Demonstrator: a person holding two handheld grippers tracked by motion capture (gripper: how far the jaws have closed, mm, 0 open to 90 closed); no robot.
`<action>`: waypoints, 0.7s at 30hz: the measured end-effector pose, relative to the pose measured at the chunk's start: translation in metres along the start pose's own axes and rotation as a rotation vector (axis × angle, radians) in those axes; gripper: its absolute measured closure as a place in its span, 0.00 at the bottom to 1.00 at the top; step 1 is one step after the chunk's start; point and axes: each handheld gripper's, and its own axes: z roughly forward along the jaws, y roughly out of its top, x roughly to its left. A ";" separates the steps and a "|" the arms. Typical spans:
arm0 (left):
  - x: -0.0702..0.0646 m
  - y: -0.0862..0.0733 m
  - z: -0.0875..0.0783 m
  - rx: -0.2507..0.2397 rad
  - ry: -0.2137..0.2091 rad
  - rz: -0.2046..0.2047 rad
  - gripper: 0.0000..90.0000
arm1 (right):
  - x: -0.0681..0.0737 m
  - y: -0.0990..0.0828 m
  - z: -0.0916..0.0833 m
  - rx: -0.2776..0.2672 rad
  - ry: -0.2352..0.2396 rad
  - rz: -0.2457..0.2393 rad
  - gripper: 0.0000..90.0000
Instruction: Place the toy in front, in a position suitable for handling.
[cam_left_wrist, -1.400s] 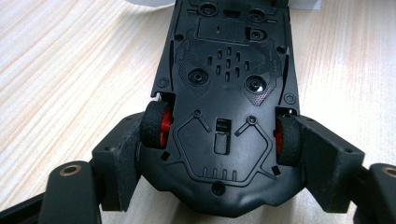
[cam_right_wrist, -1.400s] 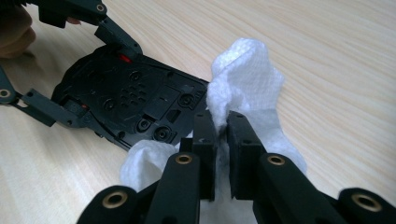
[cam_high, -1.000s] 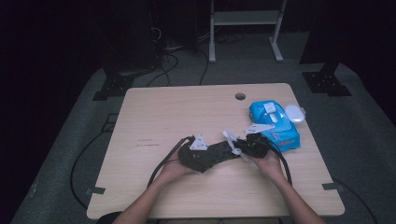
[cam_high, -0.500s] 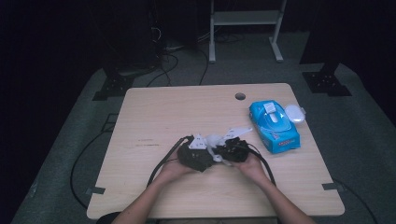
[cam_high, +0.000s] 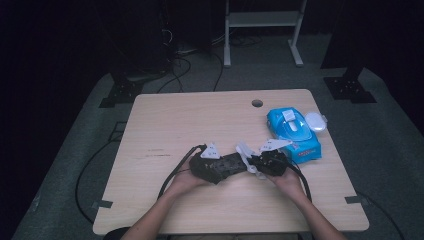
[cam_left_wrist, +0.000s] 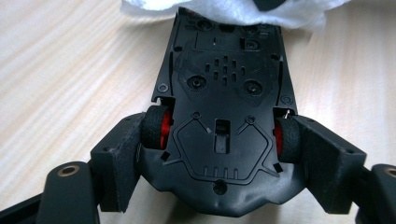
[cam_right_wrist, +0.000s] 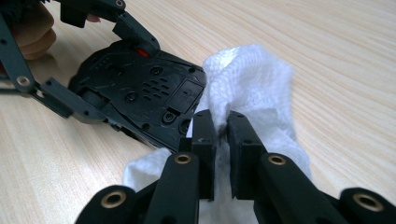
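A black toy car (cam_left_wrist: 224, 93) lies belly up, and my left gripper (cam_left_wrist: 224, 156) is shut on it across the rear wheels with red hubs. Its jaws have just eased open a little, with the car still between the pads. In the high view the car (cam_high: 231, 164) sits low over the table's middle front, held by the left gripper (cam_high: 235, 166). My right gripper (cam_right_wrist: 222, 135) is shut on a white wipe (cam_right_wrist: 252, 79), which rests against the car's (cam_right_wrist: 144, 88) far end. The wipe (cam_high: 246, 152) is between the two grippers, with the right gripper (cam_high: 256, 162) just right of it.
A blue pack of wipes (cam_high: 292, 132) lies at the right of the wooden table (cam_high: 200, 120), with a white lid (cam_high: 316, 121) beside it. A cable hole (cam_high: 257, 103) is near the back edge. Cables trail from both grippers toward the front edge.
The right gripper, holding the wipe, swept left along the car and has come back a little to the right. The left hand and the car stayed put.
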 end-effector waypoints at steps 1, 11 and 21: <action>0.002 -0.001 0.000 -0.012 -0.024 -0.026 0.21 | 0.000 -0.001 0.000 -0.003 0.003 -0.004 0.91; 0.017 -0.004 -0.005 -0.048 -0.118 -0.185 0.18 | 0.006 -0.007 -0.001 -0.034 -0.018 -0.078 0.91; 0.025 -0.005 -0.007 -0.040 -0.155 -0.235 0.20 | 0.008 -0.010 -0.003 -0.049 -0.011 -0.106 0.91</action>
